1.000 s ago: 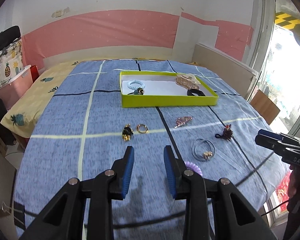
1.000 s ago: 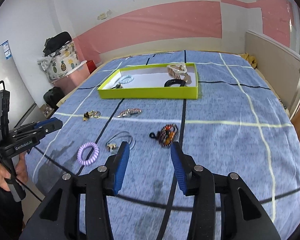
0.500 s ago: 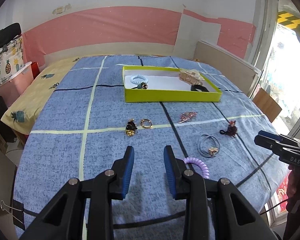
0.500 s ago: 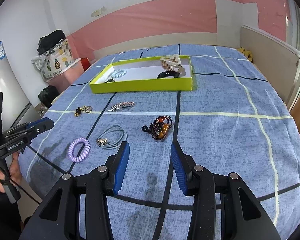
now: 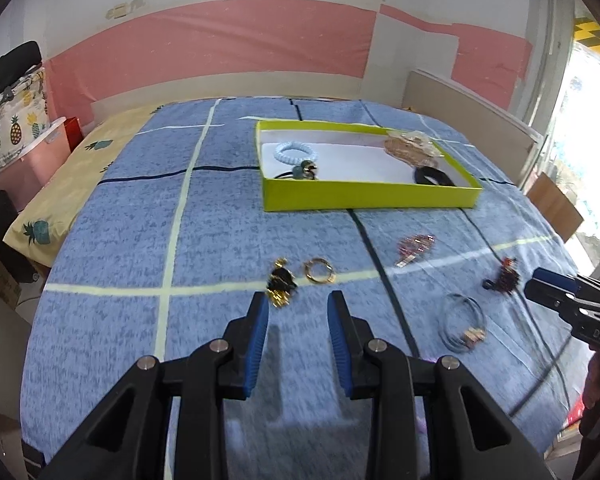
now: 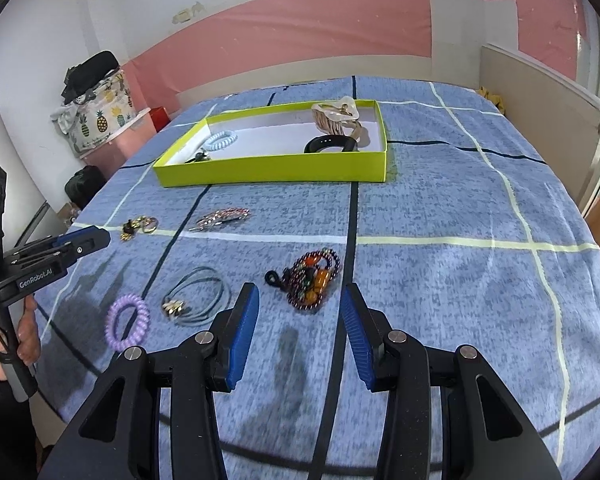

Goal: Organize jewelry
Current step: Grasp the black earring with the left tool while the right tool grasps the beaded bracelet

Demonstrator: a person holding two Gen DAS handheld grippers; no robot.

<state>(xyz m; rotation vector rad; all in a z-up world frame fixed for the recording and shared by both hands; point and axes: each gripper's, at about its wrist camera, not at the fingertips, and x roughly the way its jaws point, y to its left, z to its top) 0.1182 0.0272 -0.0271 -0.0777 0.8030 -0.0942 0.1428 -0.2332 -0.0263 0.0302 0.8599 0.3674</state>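
Blue checked bedcover [image 5: 220, 240] fills my left wrist view, soft and a little yielding under anything I press on. My left gripper [image 5: 298, 300] has its jaws partly apart with nothing between them, aimed down just short of the black-and-gold earring [image 5: 280, 284] and the gold ring [image 5: 320, 273] beside it. Both look tiny, light and hard, so I judge they will skid on the cloth; I would straddle the earring across its dark body and press into the fabric as I pinch. Farther off sits the yellow-green tray [image 5: 368, 197], already holding a pale blue coil tie [image 5: 295, 151] and a few other pieces.

From my right wrist view, the right gripper [image 6: 300, 292] is also moderately spread and empty, with the beaded bracelet [image 6: 312, 276] lying just ahead of the fingertips. It is a limp bundle of smooth round beads, likely to slump and roll, so I would take the thickest cluster, not a single strand. To its left lie the grey cord bracelet [image 6: 198, 294], floppy, and the purple coil tie [image 6: 127, 322], springy and easy. The sparkly hair clip [image 6: 222, 216] lies nearer the tray.
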